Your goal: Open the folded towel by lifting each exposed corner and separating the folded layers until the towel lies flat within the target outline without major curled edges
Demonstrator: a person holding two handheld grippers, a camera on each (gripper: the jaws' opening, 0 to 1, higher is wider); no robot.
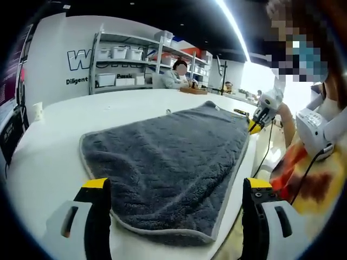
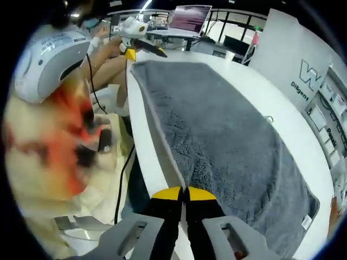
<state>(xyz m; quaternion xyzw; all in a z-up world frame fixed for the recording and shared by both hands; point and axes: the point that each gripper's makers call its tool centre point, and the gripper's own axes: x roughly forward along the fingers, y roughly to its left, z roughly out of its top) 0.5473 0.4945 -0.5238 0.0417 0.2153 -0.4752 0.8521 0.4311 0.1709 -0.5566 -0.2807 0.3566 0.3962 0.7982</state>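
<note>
Towels: one, a grey towel [image 1: 168, 157] with a paler grey hem, spread open on the white table [image 1: 54, 162]. In the right gripper view the grey towel [image 2: 227, 135] runs lengthwise along the table's near edge, and a small white tag [image 2: 307, 222] sits at one corner.
Towel position: its long side lies close to the table edge next to the person; no outline can be made out on the tabletop.
Grippers: two, each with black jaws tipped in yellow.
Left gripper [image 1: 176, 187]: jaws stand wide apart over the towel's near short edge, holding nothing; the hem lies between and just below them. In the right gripper view this left gripper [image 2: 142, 49] shows small at the towel's far end, held by a hand [image 2: 108, 47].
Right gripper [image 2: 184, 193]: jaws pressed together at the towel's long hem near the table edge; whether cloth is pinched between them I cannot tell. In the left gripper view the right gripper [image 1: 255, 125] sits at the towel's far right edge.
People: the person holding the grippers, in a pale garment with orange-red pattern [image 2: 59, 141]; a seated person [image 1: 176, 76] at the far side of the table; perhaps another further back, too small to be sure.
Shelving: one metal rack [image 1: 141, 59] with white bins.
Writing: large letters on the wall [image 1: 81, 59] beginning "W", partly hidden by the rack, and "Diligent" beneath.
Screens: one laptop [image 2: 190, 19] open beyond the table.
</note>
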